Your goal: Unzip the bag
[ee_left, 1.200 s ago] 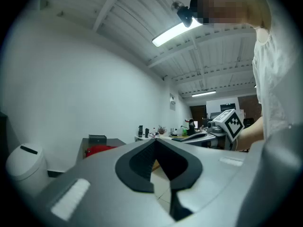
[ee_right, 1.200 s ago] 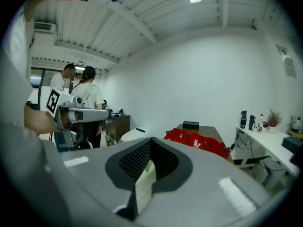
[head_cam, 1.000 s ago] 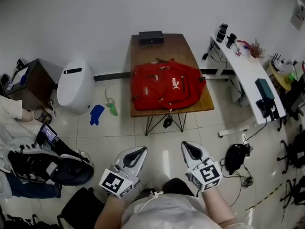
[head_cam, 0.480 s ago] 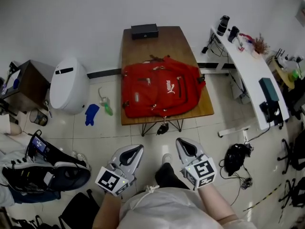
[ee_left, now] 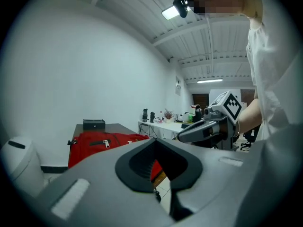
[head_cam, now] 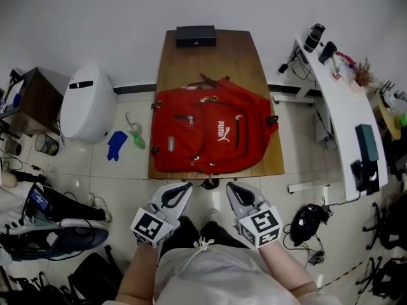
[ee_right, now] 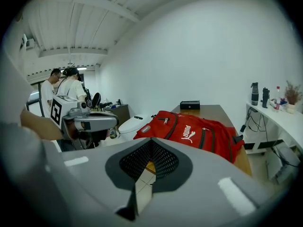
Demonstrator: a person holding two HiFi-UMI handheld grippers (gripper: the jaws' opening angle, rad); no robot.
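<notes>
Head view: bag (head_cam: 213,132) lies flat, front up, on the tabletop (head_cam: 216,59), with its bottom edge at the near edge. A box (head_cam: 196,35) sits at the far end, well apart from it. Left gripper (head_cam: 183,188) and right gripper (head_cam: 234,189) hang just short of that near edge and neither touches the bag. Both sets of fingers are pressed together tip to tip with nothing in them. The bag looks like soft fabric, slack and probably light. Expect it to bunch and slide on the wood if pulled one-handed.

Left gripper view: fingers closed and empty, with only the cutout window between them. The bag shows through and above it, apart from the tips. One pull (ee_left: 105,144) lies on the front panel, small and metal. It needs a narrow pinch right on the tab, and the fingers have to open first.

Right gripper view: fingers together, nothing held. The bag is ahead, logo side up, with several zip lines running along it. Another tab sits near the top end. I can't tell from here which zip is the main one.

Suggested hold: one gripper pinches fabric just behind the zip's closed end to tension it, the other takes the tab and runs along the track. Grabbing loose panel fabric would just lift the bag.
</notes>
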